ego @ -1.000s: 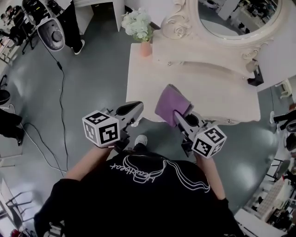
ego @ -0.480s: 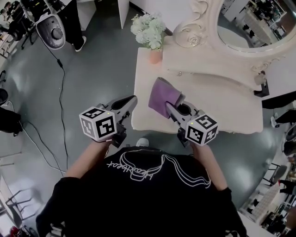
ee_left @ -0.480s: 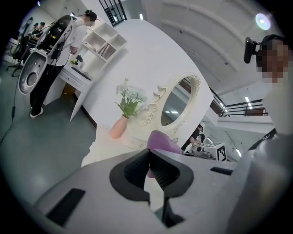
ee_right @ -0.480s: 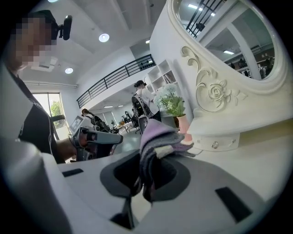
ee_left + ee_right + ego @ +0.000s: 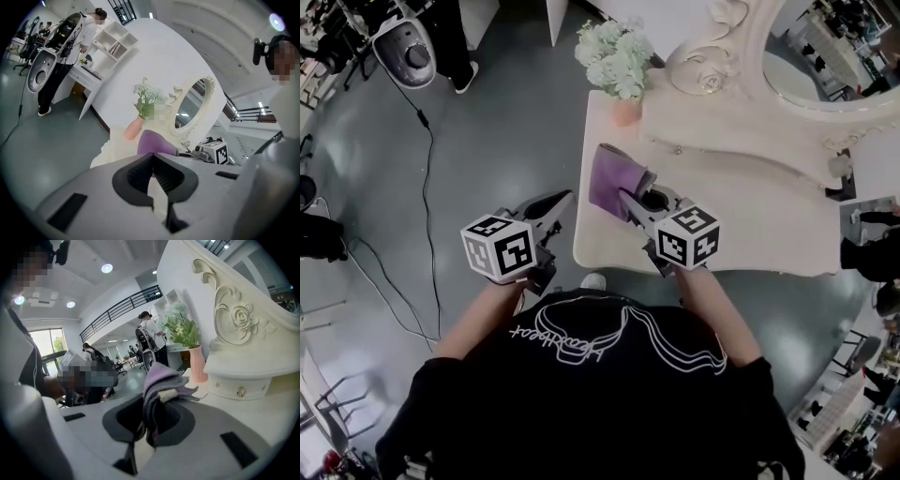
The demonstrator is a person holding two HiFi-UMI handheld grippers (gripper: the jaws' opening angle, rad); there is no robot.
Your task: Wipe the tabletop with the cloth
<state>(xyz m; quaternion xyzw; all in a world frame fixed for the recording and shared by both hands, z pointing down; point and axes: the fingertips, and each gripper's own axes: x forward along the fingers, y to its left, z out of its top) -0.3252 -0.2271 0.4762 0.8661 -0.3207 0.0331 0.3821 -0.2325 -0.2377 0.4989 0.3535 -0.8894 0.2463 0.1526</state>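
Within right gripper (image 5: pixel 625 196), one cloth (image 5: pixel 612 177)

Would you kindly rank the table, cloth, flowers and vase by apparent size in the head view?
1. table, clearly largest.
2. flowers and cloth: they look about alike, so I won't rank them.
3. vase, smallest.

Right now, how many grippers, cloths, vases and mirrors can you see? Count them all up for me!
Grippers: 2 (left gripper, right gripper)
Purple cloth: 1
Pink vase: 1
Mirror: 1
Total: 5
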